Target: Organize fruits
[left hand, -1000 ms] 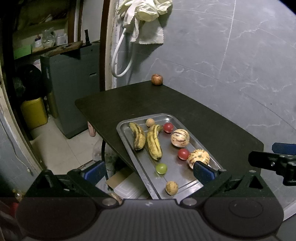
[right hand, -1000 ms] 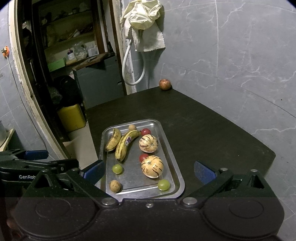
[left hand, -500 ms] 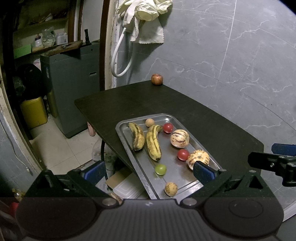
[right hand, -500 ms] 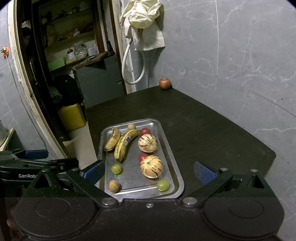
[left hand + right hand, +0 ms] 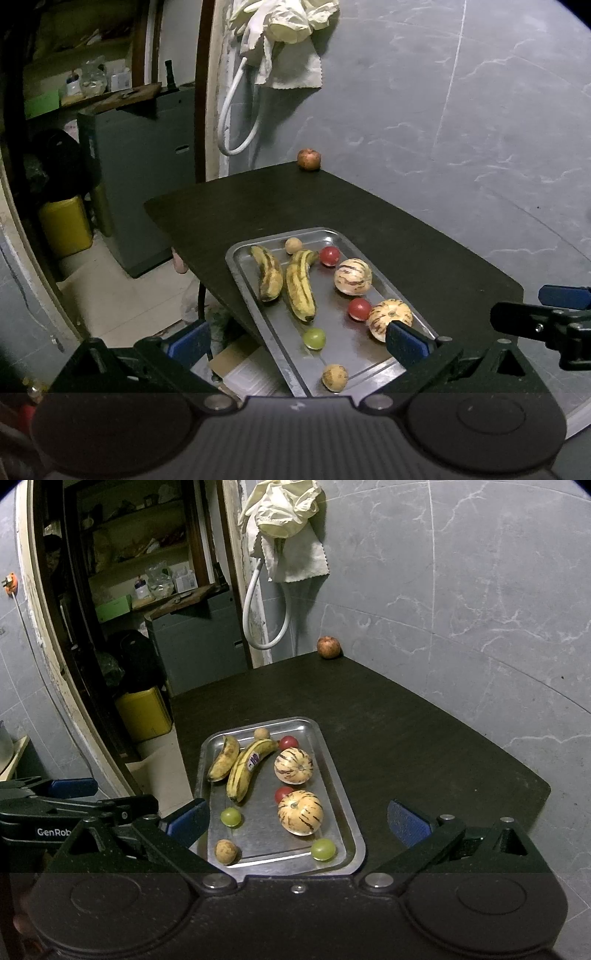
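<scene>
Almost nothing is moved since the earlier frames: only a slight drift of both views is seen, so sorting is judged not yet begun. Both the left gripper (image 5: pixel 295 341) and right gripper (image 5: pixel 297 821) are held wide and empty above the tray (image 5: pixel 349 834). Counted in it: two bananas (image 5: pixel 249 766), two striped melons (image 5: pixel 300 812), two tomatoes (image 5: pixel 288 743), two green grapes (image 5: pixel 323 849), two small brown fruits (image 5: pixel 226 851); one apple (image 5: pixel 328 647) is left at the table (image 5: pixel 424 746) far corner.

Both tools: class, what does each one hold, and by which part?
Nothing. The left tool and the right tool are open and empty; all the fruit lies on the tray or table.
</scene>
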`<action>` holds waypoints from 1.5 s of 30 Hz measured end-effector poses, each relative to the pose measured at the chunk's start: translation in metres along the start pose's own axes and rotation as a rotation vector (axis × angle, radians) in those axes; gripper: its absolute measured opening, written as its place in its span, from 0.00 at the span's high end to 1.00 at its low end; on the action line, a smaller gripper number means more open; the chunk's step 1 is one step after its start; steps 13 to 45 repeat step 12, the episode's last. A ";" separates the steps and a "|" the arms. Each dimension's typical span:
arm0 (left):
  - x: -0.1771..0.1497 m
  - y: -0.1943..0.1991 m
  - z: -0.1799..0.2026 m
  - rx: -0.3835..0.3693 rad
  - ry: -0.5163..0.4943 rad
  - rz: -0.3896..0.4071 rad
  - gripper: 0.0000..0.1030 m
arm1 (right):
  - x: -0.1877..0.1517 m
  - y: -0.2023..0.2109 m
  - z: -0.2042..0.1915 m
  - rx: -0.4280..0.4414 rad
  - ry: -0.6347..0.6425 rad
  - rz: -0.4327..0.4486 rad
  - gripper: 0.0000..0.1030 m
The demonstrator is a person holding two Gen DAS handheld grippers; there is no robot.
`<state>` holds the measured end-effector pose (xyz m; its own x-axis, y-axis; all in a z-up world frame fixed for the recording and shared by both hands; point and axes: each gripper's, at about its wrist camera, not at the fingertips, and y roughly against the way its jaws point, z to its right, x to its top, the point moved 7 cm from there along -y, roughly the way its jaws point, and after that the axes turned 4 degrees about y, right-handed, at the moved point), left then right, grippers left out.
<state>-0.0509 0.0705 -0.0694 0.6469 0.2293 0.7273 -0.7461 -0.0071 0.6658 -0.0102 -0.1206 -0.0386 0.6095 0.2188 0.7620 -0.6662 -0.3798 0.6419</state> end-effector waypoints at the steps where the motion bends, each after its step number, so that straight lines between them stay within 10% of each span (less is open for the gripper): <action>1: 0.000 0.001 0.000 -0.004 0.001 0.005 0.00 | 0.000 0.000 0.000 0.000 0.000 0.000 0.01; 45: -0.002 0.002 0.002 -0.004 -0.005 0.008 0.00 | 0.000 0.000 0.013 0.003 -0.009 0.005 0.01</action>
